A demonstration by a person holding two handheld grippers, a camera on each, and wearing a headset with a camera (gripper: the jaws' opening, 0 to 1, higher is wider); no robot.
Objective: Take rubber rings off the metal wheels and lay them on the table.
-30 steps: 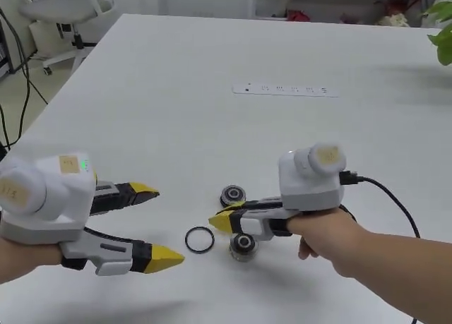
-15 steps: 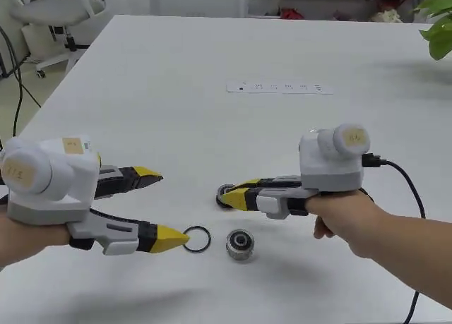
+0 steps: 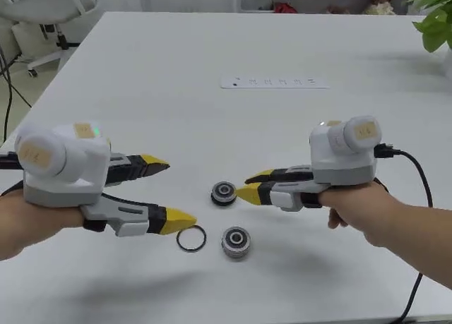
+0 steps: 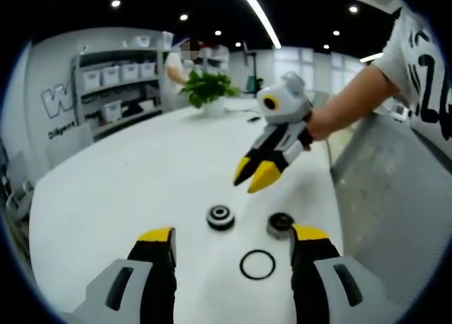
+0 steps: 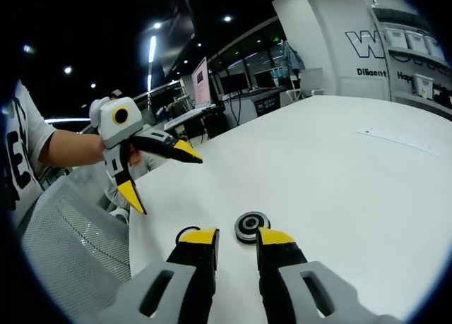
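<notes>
Left gripper: lower left of the head view. Fingers spread wide, nothing held; yellow tips point toward frame centre.

Right gripper: right of centre in the head view, carried in a hand. Fingers a narrow gap apart, nothing between them; tips point left.

Dark-rimmed wheel: on the tabletop at frame centre, just beside the right gripper's tips. In the right gripper view it sits just beyond the tips, opposite the gap.

Rubber ring: loose and flat on the tabletop, lower centre of the head view, just below the left gripper's lower tip. In the left gripper view it lies ahead of the fingers, nearer the right-hand one.

Silver-rimmed wheel: just right of the rubber ring, not touching it.

Power strip: white, upper centre, well apart from the wheels.

Cable: black, from the rear of the right gripper to the lower right edge.

Plant: upper right corner.

Office chair: upper left corner, off the tabletop.

Shelving with white bins: upper left of the left gripper view; contents too small to tell.
</notes>
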